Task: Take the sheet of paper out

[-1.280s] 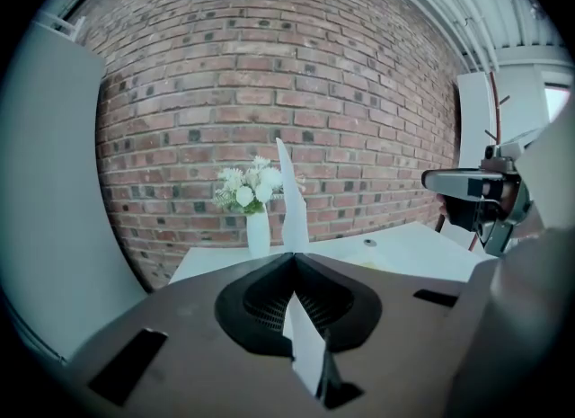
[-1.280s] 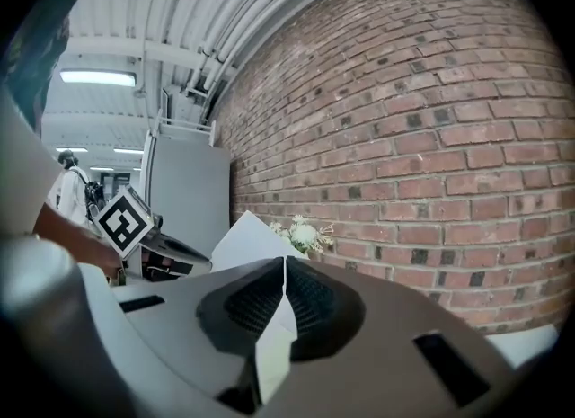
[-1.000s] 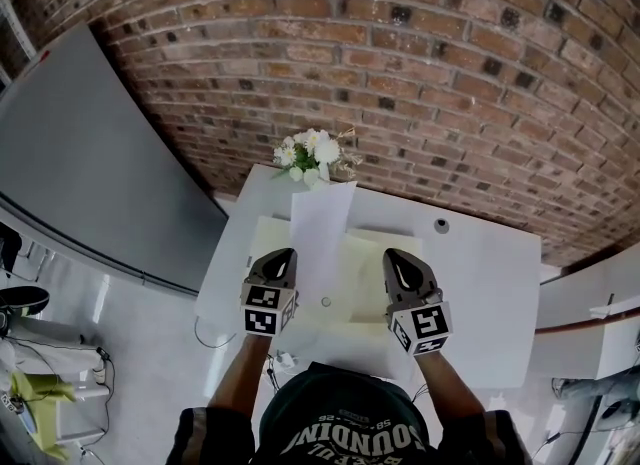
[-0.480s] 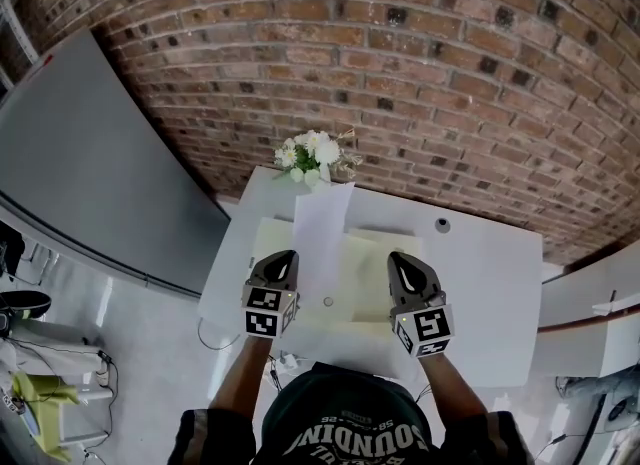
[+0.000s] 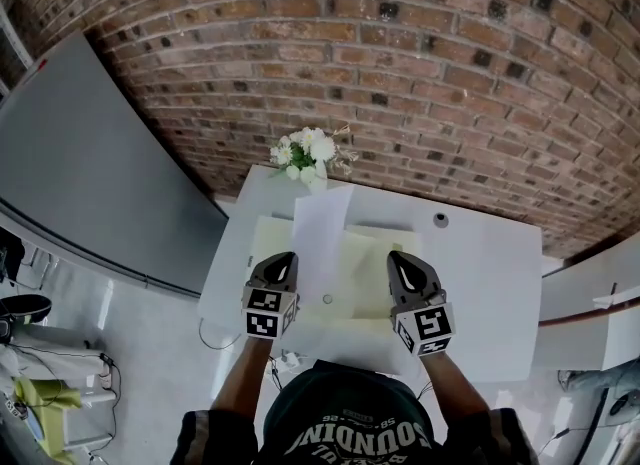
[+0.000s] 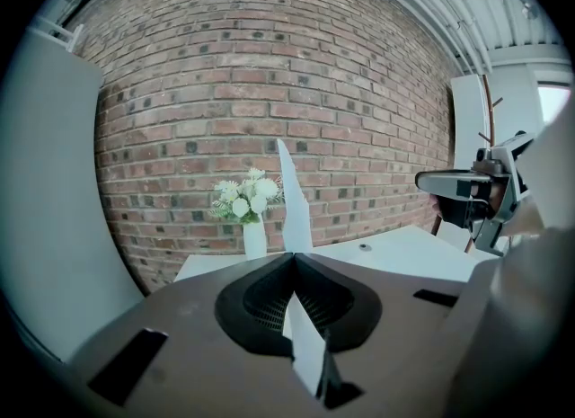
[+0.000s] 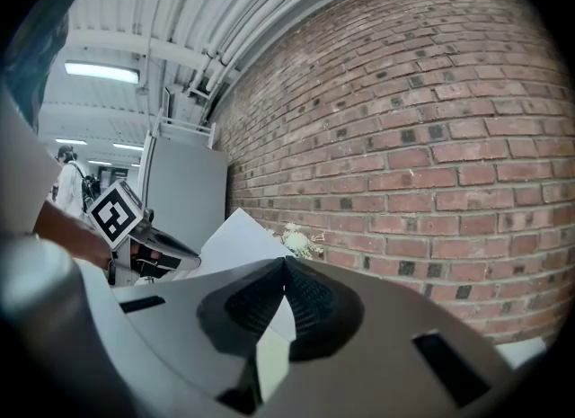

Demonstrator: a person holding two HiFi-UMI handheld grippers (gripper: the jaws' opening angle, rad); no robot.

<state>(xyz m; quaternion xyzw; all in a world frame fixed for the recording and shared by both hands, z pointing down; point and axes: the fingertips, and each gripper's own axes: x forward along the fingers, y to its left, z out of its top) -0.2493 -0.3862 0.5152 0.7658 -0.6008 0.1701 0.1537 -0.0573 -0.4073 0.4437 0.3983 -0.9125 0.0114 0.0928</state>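
A white sheet of paper (image 5: 320,238) stands up over a pale yellow folder (image 5: 365,263) that lies open on the white table (image 5: 480,263). My left gripper (image 5: 281,259) is shut on the sheet's left edge. In the left gripper view the sheet (image 6: 293,200) rises out of the closed jaws of that gripper (image 6: 294,255). My right gripper (image 5: 400,259) is shut on the folder's right part. In the right gripper view a pale yellow strip of folder (image 7: 269,353) lies between that gripper's (image 7: 286,262) jaws, and the sheet (image 7: 235,235) shows to the left.
A vase of white flowers (image 5: 308,151) stands at the table's far edge against the brick wall (image 5: 420,73). A small round fitting (image 5: 439,220) sits on the table at the back right. A grey panel (image 5: 90,173) stands to the left.
Both grippers stay almost where they were. The sheet's top edge has tilted a little.
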